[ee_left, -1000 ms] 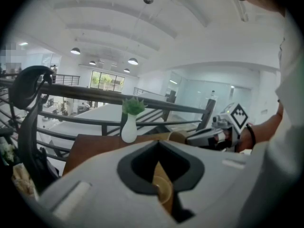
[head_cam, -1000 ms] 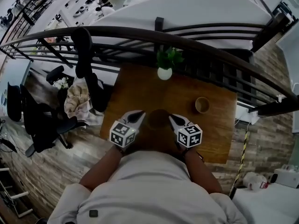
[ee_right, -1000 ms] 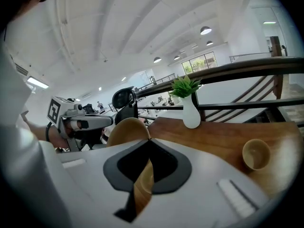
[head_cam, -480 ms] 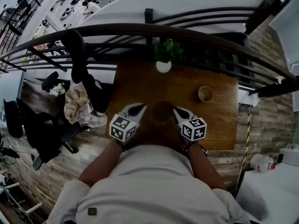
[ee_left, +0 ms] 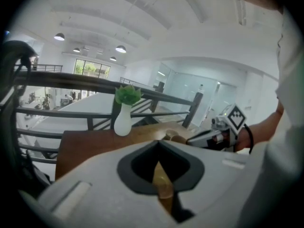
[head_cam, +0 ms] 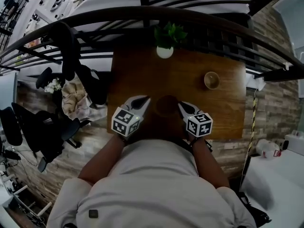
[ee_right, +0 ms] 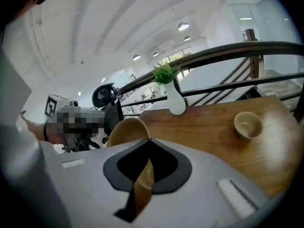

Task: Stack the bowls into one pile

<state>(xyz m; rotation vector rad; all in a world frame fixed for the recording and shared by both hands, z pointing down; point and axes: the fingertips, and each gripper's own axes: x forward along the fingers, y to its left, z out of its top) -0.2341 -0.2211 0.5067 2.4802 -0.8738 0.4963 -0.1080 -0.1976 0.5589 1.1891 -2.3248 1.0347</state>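
A dark brown bowl [head_cam: 166, 105] sits on the wooden table [head_cam: 137, 75] near its front edge, between my two grippers. The left gripper [head_cam: 145, 100] points at its left rim with jaw tips together. On the other side, the right gripper [head_cam: 182, 106] is shut beside the right rim. In the right gripper view the bowl [ee_right: 124, 129] rises just left of the closed tips [ee_right: 147, 140]. Whether either gripper touches it I cannot tell. A smaller tan bowl [head_cam: 212, 80] stands apart at the table's right, also in the right gripper view [ee_right: 248, 124].
A white vase with a green plant [head_cam: 165, 51] stands at the table's far edge. A dark curved railing [head_cam: 190, 20] runs right behind the table. A black office chair [head_cam: 47, 141] and a heap of cloth [head_cam: 76, 96] are on the floor to the left.
Both grippers have sunk a little toward the table and still flank the brown bowl. The head camera has tipped, so the table sits higher in the picture.
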